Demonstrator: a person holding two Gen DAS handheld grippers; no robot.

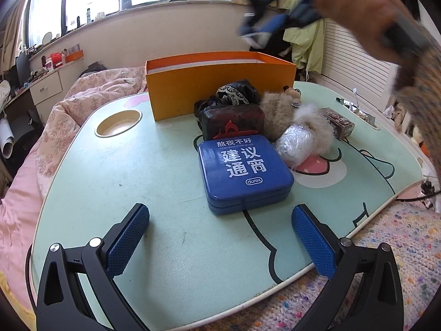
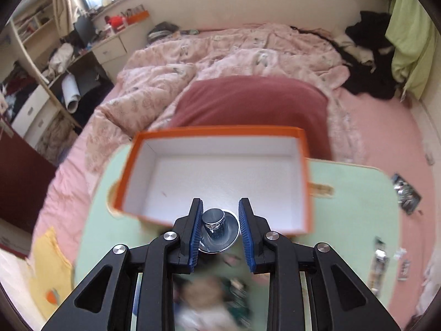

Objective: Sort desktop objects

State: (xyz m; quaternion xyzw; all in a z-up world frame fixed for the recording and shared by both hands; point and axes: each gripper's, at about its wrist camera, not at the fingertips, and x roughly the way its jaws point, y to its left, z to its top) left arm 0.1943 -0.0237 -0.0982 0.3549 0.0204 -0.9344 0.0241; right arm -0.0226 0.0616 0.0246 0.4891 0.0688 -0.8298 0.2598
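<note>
An open orange box (image 1: 220,91) stands at the far side of the mint-green table (image 1: 137,179). Before it lie a blue tin (image 1: 244,165), a dark case (image 1: 233,121), black lace cloth (image 1: 237,92), furry items (image 1: 278,107) and a plastic-wrapped bundle (image 1: 295,143). My left gripper (image 1: 220,215) is open low over the near edge, with the blue tin just beyond its fingertips. My right gripper (image 2: 220,202) hangs over the near wall of the orange box (image 2: 220,132), shut on a shiny silver knobbed object (image 2: 217,226). It appears blurred at the top of the left wrist view (image 1: 264,24).
A small dark carton (image 1: 339,121) and a foil wrapper (image 1: 355,110) lie at the table's right. A round cup recess (image 1: 118,124) sits at its left. The table stands on a bed with a pink quilt (image 2: 234,60). A person's hand (image 1: 358,8) holds the right gripper.
</note>
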